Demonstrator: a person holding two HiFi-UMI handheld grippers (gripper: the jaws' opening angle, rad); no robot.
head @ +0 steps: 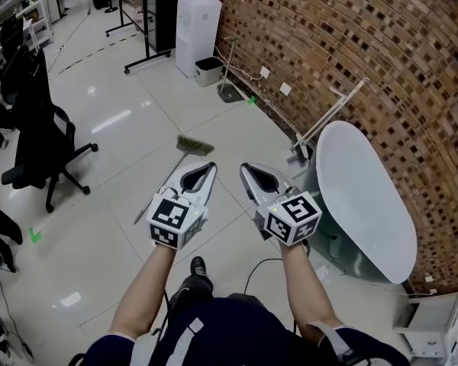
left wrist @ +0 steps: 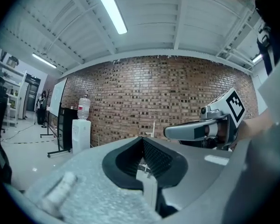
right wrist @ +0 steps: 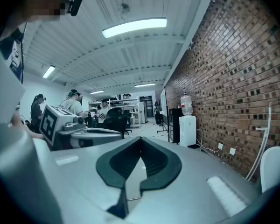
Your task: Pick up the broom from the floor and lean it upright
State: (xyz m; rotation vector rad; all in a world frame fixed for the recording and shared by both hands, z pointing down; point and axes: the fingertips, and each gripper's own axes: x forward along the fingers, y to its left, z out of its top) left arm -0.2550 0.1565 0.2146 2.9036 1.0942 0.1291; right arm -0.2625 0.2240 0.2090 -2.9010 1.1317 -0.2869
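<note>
Nearby, broom on floor ahead, ofc chair L, white table R.

Big open workshop-type room: dark brick wall down the right side, shiny pale tiled floor catching glare. A white water cooler stands by the brick, a black office chair sits off left, and strip lights run along the white ceiling.

water dispenser by brick wall | black office chair left | white table right
</note>
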